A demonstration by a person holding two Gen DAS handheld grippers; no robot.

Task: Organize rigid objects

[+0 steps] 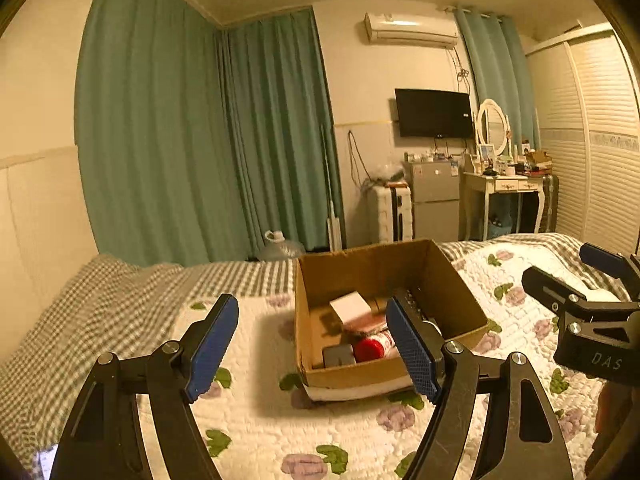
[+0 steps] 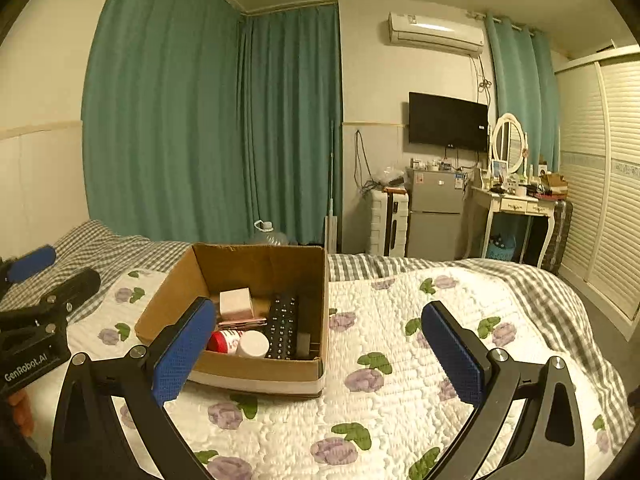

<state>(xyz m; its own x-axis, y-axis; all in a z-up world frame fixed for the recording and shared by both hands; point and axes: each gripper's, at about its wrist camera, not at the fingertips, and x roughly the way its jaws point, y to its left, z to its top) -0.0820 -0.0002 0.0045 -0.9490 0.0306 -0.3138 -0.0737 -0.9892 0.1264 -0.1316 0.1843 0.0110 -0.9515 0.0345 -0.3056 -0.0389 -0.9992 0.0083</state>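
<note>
On the quilted bed (image 2: 400,360), cardboard box (image 2: 260,264) holding remote control (image 2: 284,326), red-capped bottle (image 2: 224,341), white jar (image 2: 253,344). Both my left gripper (image 1: 312,350) and right gripper (image 2: 320,354) gape wide, empty. Contents look light, stiff; I would pinch the remote across its long edges.

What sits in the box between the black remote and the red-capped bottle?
A white round lid, apparently topping a jar, sits between the black remote and the red-capped bottle in the cardboard box; the right wrist view shows it.

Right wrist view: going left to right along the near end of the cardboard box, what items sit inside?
Red-capped bottle → white round lid → black remote, all in the cardboard box.
</note>
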